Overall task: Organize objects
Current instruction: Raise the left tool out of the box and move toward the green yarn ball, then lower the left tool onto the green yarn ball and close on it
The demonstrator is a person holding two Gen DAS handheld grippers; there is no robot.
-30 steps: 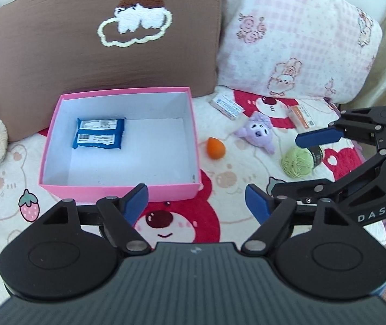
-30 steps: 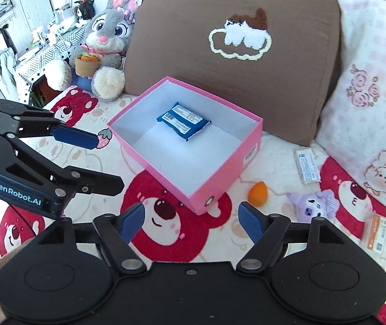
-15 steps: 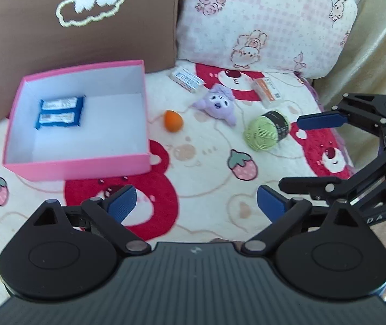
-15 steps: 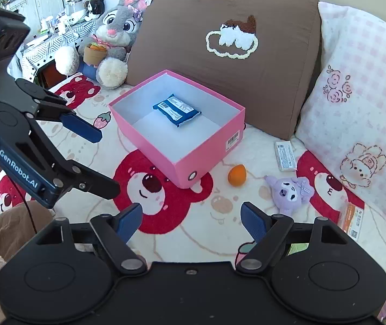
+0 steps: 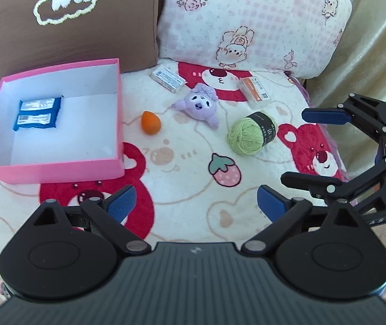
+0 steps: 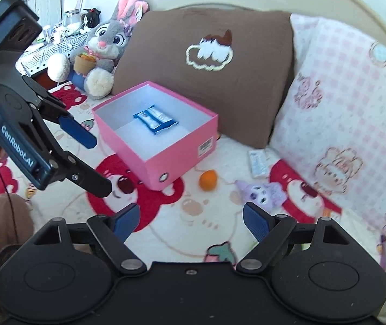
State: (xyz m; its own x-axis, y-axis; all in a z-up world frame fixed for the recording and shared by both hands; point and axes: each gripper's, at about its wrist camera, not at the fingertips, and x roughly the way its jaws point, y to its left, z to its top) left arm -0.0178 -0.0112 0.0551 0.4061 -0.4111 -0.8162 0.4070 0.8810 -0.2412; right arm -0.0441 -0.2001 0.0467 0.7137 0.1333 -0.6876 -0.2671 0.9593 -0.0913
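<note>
Having been swung rightward and drawn back within the last second, the left gripper (image 5: 195, 200) now looks over the loose items rather than the pink box (image 5: 57, 172), which has slid to the left of its view. Its jaws are spread wide and nothing is held between them. The right gripper (image 6: 191, 218) is likewise wide open and empty, and has been pulled back, so the box sits farther off than before. One blue packet (image 5: 38, 111) already lies flat inside the box. Left out on the bear-print blanket (image 5: 193, 195) are an orange egg-shaped object (image 5: 150, 122), a purple plush (image 5: 198, 104), a green yarn ball (image 5: 248, 135) and two small cartons (a white one (image 5: 168, 78) and an orange-labelled one (image 5: 255, 91)). The shift is judged to mark the end of one placement and the search for the next item, with most of the sorting not yet done.
</note>
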